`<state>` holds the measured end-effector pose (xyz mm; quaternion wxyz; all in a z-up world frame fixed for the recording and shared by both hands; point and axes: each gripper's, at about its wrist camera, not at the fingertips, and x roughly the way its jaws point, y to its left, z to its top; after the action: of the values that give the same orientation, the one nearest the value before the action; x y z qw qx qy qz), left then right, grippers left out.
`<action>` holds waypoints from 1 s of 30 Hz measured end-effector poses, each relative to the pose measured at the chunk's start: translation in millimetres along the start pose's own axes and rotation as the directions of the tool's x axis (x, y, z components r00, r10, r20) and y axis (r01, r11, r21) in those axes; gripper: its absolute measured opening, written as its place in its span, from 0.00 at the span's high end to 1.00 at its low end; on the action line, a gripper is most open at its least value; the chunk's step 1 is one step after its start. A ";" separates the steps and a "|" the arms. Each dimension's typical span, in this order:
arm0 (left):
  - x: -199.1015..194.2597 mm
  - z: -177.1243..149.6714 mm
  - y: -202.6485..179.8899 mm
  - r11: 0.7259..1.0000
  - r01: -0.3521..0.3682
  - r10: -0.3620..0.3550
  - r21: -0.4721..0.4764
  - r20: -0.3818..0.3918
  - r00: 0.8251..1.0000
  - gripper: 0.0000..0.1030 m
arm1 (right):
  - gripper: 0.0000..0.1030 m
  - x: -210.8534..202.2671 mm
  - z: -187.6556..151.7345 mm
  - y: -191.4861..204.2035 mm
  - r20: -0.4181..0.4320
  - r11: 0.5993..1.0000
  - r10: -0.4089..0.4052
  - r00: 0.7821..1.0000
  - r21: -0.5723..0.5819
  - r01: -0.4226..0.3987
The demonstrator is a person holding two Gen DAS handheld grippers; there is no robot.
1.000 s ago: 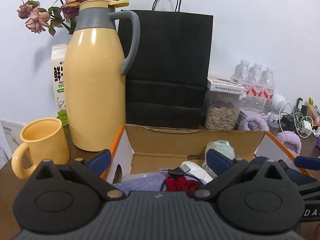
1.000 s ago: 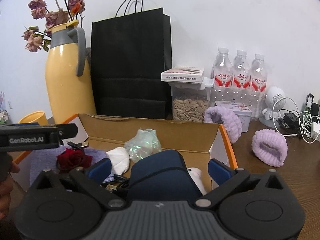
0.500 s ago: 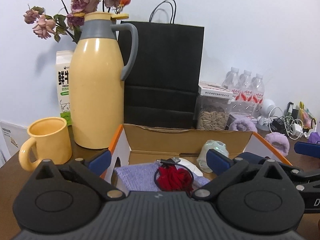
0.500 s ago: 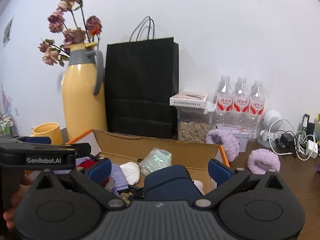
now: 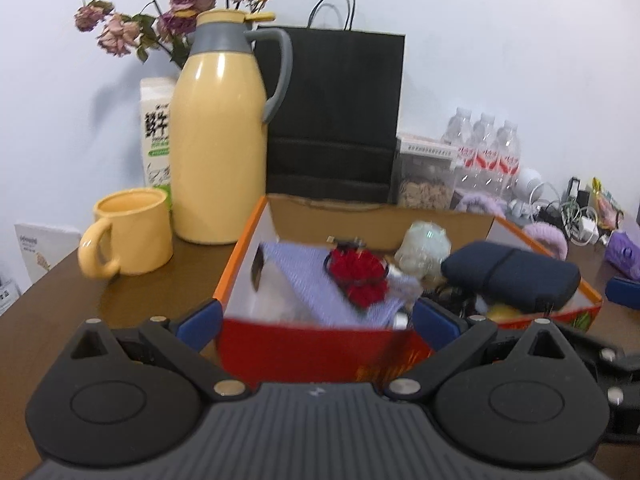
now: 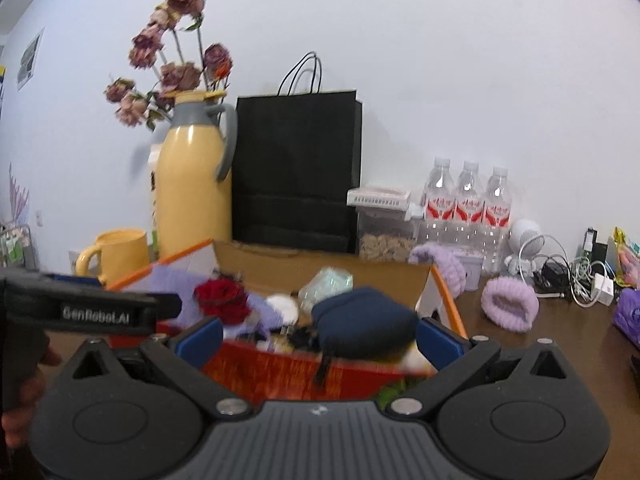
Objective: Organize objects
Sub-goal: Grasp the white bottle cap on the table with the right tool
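You are holding both grippers just short of the near red wall of the cardboard box (image 5: 320, 344), and both sets of fingers are standing wide apart with nothing between them: the left gripper (image 5: 316, 320) is facing the box's near left part, the right gripper (image 6: 318, 338) its near right part. The box is sitting on the brown table (image 5: 80, 300), its long axis running left to right, its open top facing up. Inside, a navy pouch (image 5: 512, 274) is lying at the right end, its long axis running left-right and tipping slightly down toward the right; in the right wrist view it is sitting just beyond your fingers. A red rose (image 5: 358, 272) is resting on a lavender cloth (image 5: 312, 276) toward the left, a pale green bundle (image 5: 424, 246) behind them. The yellow jug (image 5: 220, 140) and yellow mug (image 5: 130, 232) are standing left of the box, the black paper bag (image 5: 334, 116) behind it. Near parts are blurred
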<state>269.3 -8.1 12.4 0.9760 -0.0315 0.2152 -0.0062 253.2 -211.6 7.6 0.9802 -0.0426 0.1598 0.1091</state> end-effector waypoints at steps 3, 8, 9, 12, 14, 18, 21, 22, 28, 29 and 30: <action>-5.8 -8.2 5.3 1.000 -0.003 0.003 -0.001 -0.032 0.999 0.00 | 0.00 -6.1 -10.5 1.8 -0.037 1.000 0.007 0.999 -0.003 -0.007; -8.5 -20.8 13.6 1.000 -0.013 0.013 0.005 -0.098 0.995 0.00 | 0.00 -7.2 -22.5 2.2 -0.100 1.000 0.016 0.995 0.006 -0.015; -8.4 -22.1 15.2 1.000 -0.015 0.015 0.004 -0.110 0.994 0.00 | 0.00 -5.4 -23.7 3.0 -0.111 1.000 0.018 0.994 0.007 -0.017; -8.2 -23.9 18.7 1.000 -0.020 0.020 -0.004 -0.130 0.991 0.00 | 0.05 0.2 -26.5 5.8 -0.144 0.999 0.034 0.989 0.002 -0.034; -8.8 -24.0 19.0 1.000 -0.019 0.018 -0.007 -0.136 0.991 0.00 | 0.13 3.8 -28.3 7.6 -0.163 0.999 0.038 0.986 -0.002 -0.039; -9.5 -24.8 18.6 1.000 -0.016 0.016 -0.004 -0.147 0.989 0.00 | 0.30 15.6 -30.8 8.1 -0.214 0.999 0.048 0.976 0.007 -0.048; -9.3 -24.4 17.8 1.000 -0.014 0.013 -0.004 -0.149 0.989 0.00 | 0.37 27.0 -29.9 9.9 -0.248 0.998 0.068 0.966 0.020 -0.065; -9.4 -24.4 17.5 1.000 -0.013 0.012 -0.003 -0.149 0.989 0.00 | 0.37 30.5 -29.6 10.6 -0.255 0.997 0.072 0.964 0.022 -0.068; -9.6 -24.7 16.5 1.000 -0.010 0.010 0.000 -0.154 0.988 0.00 | 0.56 53.9 -27.3 14.7 -0.307 0.995 0.097 0.947 0.045 -0.087; -9.4 -24.5 16.6 1.000 -0.010 0.010 -0.001 -0.155 0.988 0.00 | 0.65 54.9 -27.2 15.2 -0.306 0.995 0.100 0.947 0.046 -0.090; -9.2 -24.4 16.6 1.000 -0.010 0.010 -0.001 -0.156 0.988 0.00 | 0.72 54.7 -27.6 15.4 -0.303 0.994 0.104 0.947 0.047 -0.095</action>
<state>250.7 7.3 -6.9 0.9561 -0.0308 0.2912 -0.0038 292.0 -188.9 -36.9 0.9375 -0.0352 0.3131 0.1479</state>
